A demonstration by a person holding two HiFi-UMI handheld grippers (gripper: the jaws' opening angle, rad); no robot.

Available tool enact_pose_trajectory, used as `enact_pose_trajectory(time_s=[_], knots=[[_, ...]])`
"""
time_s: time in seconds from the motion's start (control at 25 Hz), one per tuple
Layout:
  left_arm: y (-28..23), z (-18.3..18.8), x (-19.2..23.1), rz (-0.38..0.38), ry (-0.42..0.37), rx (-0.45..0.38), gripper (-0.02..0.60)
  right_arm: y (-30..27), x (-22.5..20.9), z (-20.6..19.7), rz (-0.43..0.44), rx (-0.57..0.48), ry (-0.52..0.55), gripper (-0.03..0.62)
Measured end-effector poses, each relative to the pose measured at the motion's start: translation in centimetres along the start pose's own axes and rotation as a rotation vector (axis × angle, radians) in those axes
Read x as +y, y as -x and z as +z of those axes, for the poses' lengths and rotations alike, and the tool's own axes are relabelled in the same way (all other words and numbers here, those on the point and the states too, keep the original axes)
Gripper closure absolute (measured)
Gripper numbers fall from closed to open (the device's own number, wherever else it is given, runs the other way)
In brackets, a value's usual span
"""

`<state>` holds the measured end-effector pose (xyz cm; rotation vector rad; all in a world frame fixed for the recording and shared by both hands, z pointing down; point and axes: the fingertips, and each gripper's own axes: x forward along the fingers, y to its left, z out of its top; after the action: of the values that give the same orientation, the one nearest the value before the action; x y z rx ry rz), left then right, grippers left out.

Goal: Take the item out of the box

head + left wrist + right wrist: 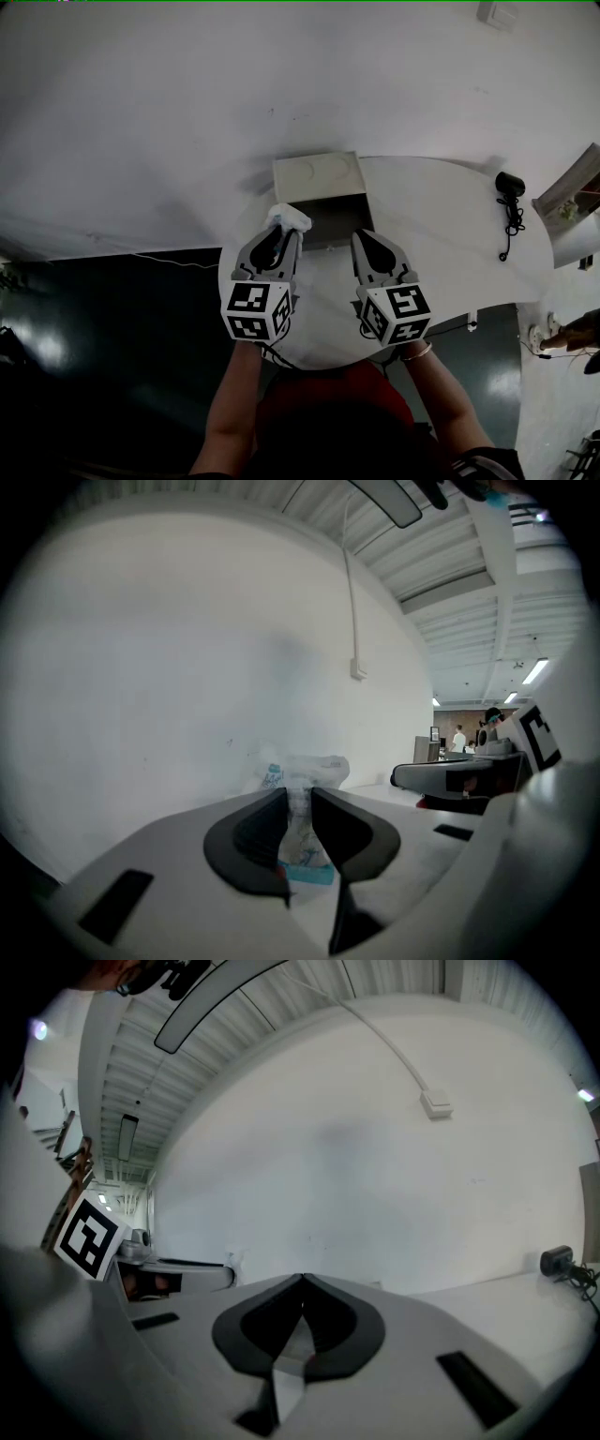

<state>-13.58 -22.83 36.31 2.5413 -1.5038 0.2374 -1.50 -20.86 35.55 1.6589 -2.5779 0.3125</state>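
An open pale box (320, 178) stands at the far edge of the round white table (441, 234), its lid laid back and its dark inside (336, 223) facing me. My left gripper (282, 231) is shut on a crumpled white plastic packet (289, 217) with blue print, held up just left of the box's opening. In the left gripper view the packet (302, 778) is pinched between the jaws and sticks out above the left gripper (300, 808). My right gripper (367, 240) hovers at the box's near right corner. In its own view the right gripper (302, 1286) is shut with nothing in it.
A small black camera with a coiled cable (510, 199) lies at the table's right side. A white wall (234, 84) rises directly behind the box. Dark floor (112, 337) lies left of the table, and a shelf edge (568, 192) stands at the far right.
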Motion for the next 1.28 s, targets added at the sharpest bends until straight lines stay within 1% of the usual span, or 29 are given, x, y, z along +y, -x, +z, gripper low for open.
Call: enact_pose_trajectory(time_s=[0.4,0.56,0.72,1.28], knots=[[2.4,0.1,-0.1,0.046,0.028,-0.042,0.483,0.7,0.8,0.3,0.022,-0.005,0.018,0.580],[3.1,0.4,-0.2,0.063,0.048,-0.060,0.483,1.0,0.5,0.5,0.028,-0.008,-0.005,0.580],[3.5,0.6,-0.1,0.077,0.049,-0.072,0.483,1.0,0.4,0.6,0.027,-0.010,-0.009,0.580],[3.0,1.3,0.0,0.076,0.052,-0.098,0.483,0.3,0.2,1.0,0.033,-0.021,-0.019,0.580]])
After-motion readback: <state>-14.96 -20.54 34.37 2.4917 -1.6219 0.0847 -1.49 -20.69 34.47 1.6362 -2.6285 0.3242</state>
